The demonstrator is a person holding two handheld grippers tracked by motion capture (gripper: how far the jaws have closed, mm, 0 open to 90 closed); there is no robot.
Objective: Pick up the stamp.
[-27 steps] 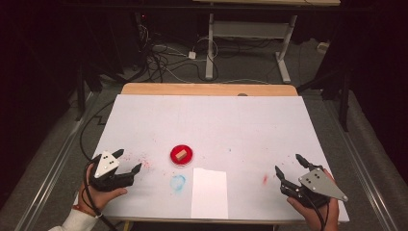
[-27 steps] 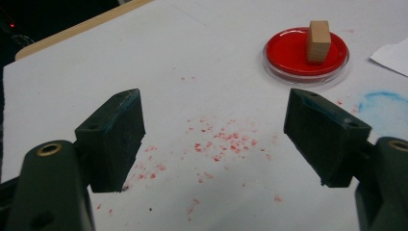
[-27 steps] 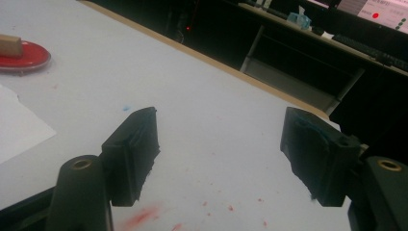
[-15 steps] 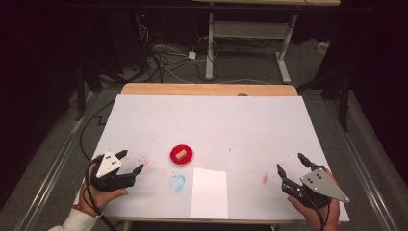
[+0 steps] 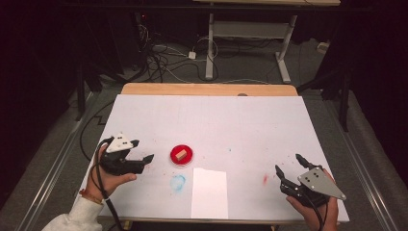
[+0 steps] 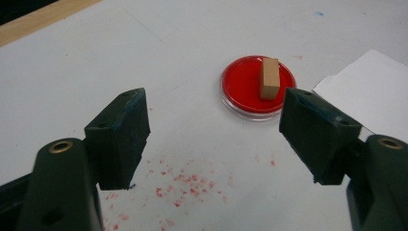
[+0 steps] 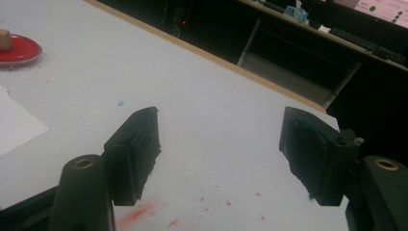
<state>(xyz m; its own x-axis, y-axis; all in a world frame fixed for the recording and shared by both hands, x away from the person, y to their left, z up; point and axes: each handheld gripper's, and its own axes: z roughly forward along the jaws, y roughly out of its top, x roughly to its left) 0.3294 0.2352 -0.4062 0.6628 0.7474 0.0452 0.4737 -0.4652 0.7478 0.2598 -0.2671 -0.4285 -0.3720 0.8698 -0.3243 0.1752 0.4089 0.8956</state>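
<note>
The red dish point(image 5: 182, 155) sits on the white worktop point(image 5: 240, 120), nearer the front edge than the back and left of the midline. A small tan block point(image 5: 181, 154) stands in the dish, off toward one side of it. In the left gripper view the block point(image 6: 270, 78) lies on the far-right part of the dish point(image 6: 243, 86), long axis running away from the camera.

The left gripper point(image 5: 142, 151) is near the left edge, held in a hand point(image 5: 109, 179) that comes in from the front-left corner. Its fingers point(image 6: 120, 134) are spread wide with nothing between them. They point toward the dish, which lies just beyond the fingertips and toward the right-hand finger point(image 6: 315, 132); the dish is clear of both, no contact. Whether the fingertips touch the worktop or hover just over it is hard to judge from these angles.

The right gripper point(image 5: 288, 166) is close to the front-right corner, well apart from the dish. Its fingers point(image 7: 137, 147) are also wide apart and hold nothing; bare worktop shows between them. From the right gripper view the dish point(image 7: 19, 50) appears far off at the upper left, with the block point(image 7: 5, 39) cut by the frame edge.

A white sheet of paper point(image 5: 209, 192) lies at the front edge, just right of the dish and nearer the person. A blue smudge point(image 5: 177, 182) sits beside the paper's left side, in front of the dish. Red specks point(image 6: 185, 185) mark the worktop under the left gripper, and a red smear point(image 5: 265, 179) lies just left of the right gripper.
</note>
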